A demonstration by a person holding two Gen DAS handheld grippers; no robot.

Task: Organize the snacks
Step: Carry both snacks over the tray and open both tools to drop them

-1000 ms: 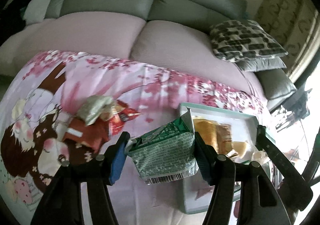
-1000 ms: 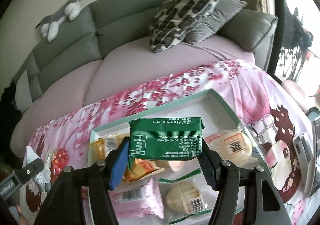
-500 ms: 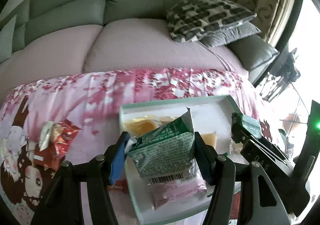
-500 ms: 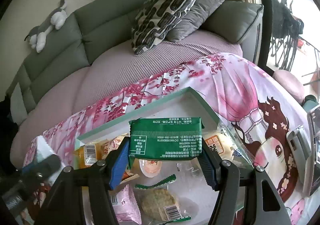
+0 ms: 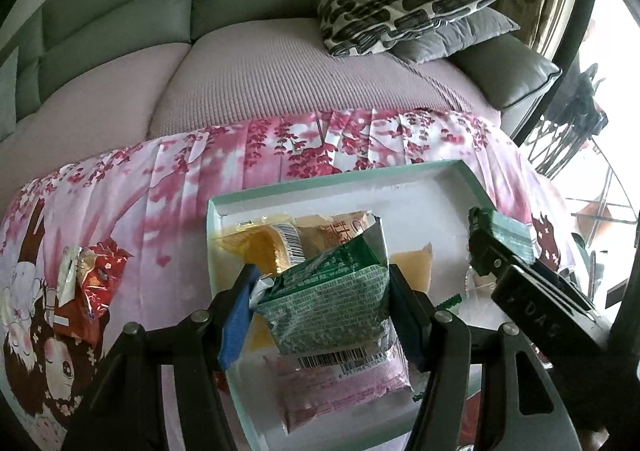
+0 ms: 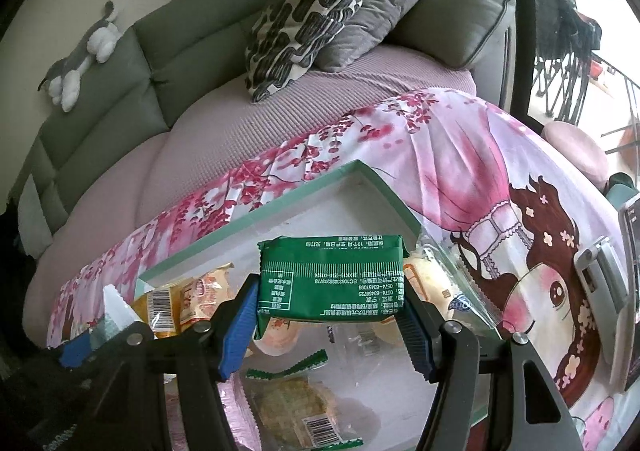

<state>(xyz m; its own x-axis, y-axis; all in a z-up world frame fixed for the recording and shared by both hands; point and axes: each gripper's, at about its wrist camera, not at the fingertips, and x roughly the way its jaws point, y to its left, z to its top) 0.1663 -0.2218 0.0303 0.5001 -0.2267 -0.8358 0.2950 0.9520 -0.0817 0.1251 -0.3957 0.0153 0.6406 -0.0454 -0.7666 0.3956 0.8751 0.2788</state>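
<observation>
Left wrist view only: a red packet (image 5: pixel 94 287) lies on the pink cloth (image 5: pixel 168 187), well left of the left tool (image 5: pixel 320 309) and outside the tray (image 5: pixel 348 181). Right wrist view only: a phone (image 6: pixel 600 275) on the cloth right of the right tool (image 6: pixel 328 325), and a round cookie pack (image 6: pixel 296 409) in the tray below that tool.

Two tools, each clamped on one green pack. Left tool grips a crumpled green pack (image 5: pixel 332 305) over the tray's near part; barcode end toward the camera, torn top corner pointing up and away, long axis roughly along the fingers. Right tool grips a flat green pack (image 6: pixel 332 279) over the tray; long axis runs across, finger to finger, print upside down. In the left view the right tool (image 5: pixel 496 247) shows at the right, over the tray's right side, its pack end-on.

In the tray: two yellow-orange packs (image 5: pixel 276 247) ahead of the left tool, one pink pack (image 5: pixel 344 383) beneath it. Two pillows (image 6: pixel 316 11) on the sofa (image 6: pixel 224 119), one plush toy (image 6: pixel 86 55) on its back.
</observation>
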